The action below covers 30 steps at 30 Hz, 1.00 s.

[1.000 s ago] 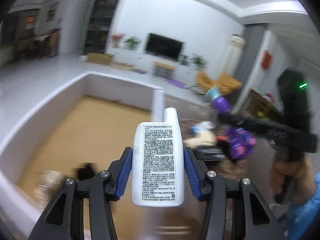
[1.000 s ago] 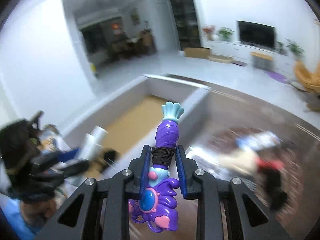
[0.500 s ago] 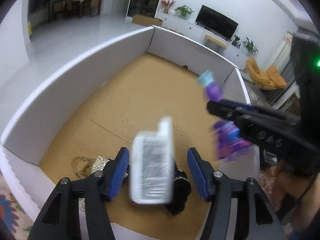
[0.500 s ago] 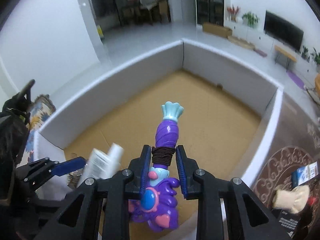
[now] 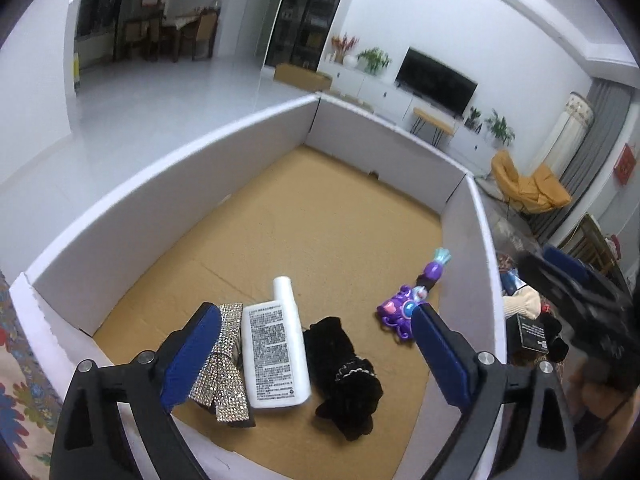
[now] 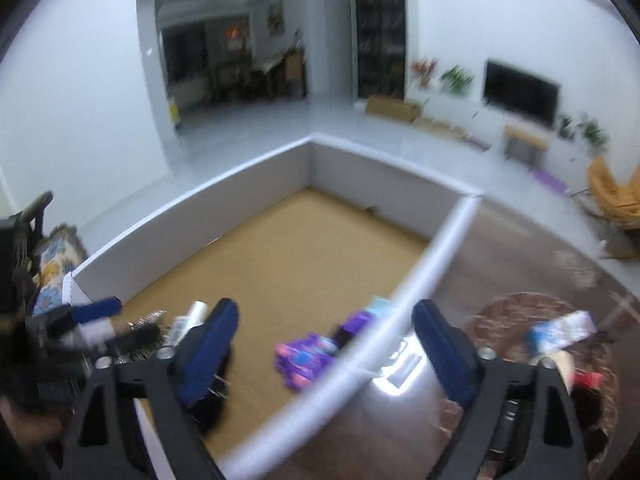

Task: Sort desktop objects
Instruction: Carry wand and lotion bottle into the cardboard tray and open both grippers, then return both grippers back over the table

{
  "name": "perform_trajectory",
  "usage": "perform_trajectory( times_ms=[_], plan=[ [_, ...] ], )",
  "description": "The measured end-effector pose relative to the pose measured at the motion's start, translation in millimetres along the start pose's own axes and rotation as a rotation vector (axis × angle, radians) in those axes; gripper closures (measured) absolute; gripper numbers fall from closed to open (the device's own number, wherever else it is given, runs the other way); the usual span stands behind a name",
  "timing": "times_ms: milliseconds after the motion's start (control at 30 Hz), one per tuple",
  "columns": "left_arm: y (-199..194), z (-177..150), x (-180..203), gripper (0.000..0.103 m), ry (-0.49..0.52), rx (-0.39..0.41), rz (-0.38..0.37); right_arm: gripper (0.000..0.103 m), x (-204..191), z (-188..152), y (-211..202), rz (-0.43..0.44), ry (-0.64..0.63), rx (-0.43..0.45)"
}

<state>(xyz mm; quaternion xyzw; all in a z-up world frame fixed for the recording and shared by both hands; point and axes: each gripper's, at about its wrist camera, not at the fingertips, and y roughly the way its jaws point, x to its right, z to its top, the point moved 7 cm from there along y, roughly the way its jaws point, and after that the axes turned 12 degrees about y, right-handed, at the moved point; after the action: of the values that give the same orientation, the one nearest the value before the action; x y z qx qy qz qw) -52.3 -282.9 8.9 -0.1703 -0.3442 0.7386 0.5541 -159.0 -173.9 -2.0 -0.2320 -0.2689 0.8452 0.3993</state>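
We hold our left gripper wide open and empty above the near end of the box, whose white walls make it the collecting place for this sorting job, which is presumably why everything lies gathered on its brown floor. The white bottle lies flat on that floor, label up, just below the gap between our fingers; its long axis runs away from us, cap toward the far wall and flat base toward the near one. Touching its left side lies the glittery bow, and just to its right lies a black fuzzy thing we cannot identify. The purple toy lies further right, close to the box's right wall, its long axis slanting up and rightward with the pale blue tip pointing at that wall. Our right gripper is likewise wide open with nothing in it, held over that wall's rim, though that view is blurred. More clutter waits on the counter outside the box, so we judge the sorting unfinished.
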Motion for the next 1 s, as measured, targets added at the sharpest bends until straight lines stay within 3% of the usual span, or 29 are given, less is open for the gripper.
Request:
perform_trajectory(
  times_ms=[100,200,333,467,700,900,1000],
  plan=[
    [-18,1,10,0.006,0.015,0.067,-0.014,0.004,45,-28,-39,-0.062,0.008,0.046],
    [-43,6,38,0.006,0.058,0.147,-0.039,0.004,103,-66,-68,-0.164,0.039,0.026],
    [-77,6,95,0.006,0.151,0.244,-0.128,0.004,186,-127,-107,-0.292,0.162,-0.010],
    [-93,-4,156,0.006,0.268,0.267,-0.230,0.004,245,-174,-137,-0.399,0.274,-0.059],
    [-84,-60,258,0.006,0.465,0.156,-0.426,0.004,281,-202,-144,-0.446,0.343,-0.109],
    [-33,-121,300,0.006,0.552,-0.020,-0.448,0.004,282,-215,-123,-0.443,0.312,-0.153],
    [-3,-130,305,0.006,0.570,-0.088,-0.427,0.003,282,-215,-123,-0.431,0.318,-0.141]
  ],
)
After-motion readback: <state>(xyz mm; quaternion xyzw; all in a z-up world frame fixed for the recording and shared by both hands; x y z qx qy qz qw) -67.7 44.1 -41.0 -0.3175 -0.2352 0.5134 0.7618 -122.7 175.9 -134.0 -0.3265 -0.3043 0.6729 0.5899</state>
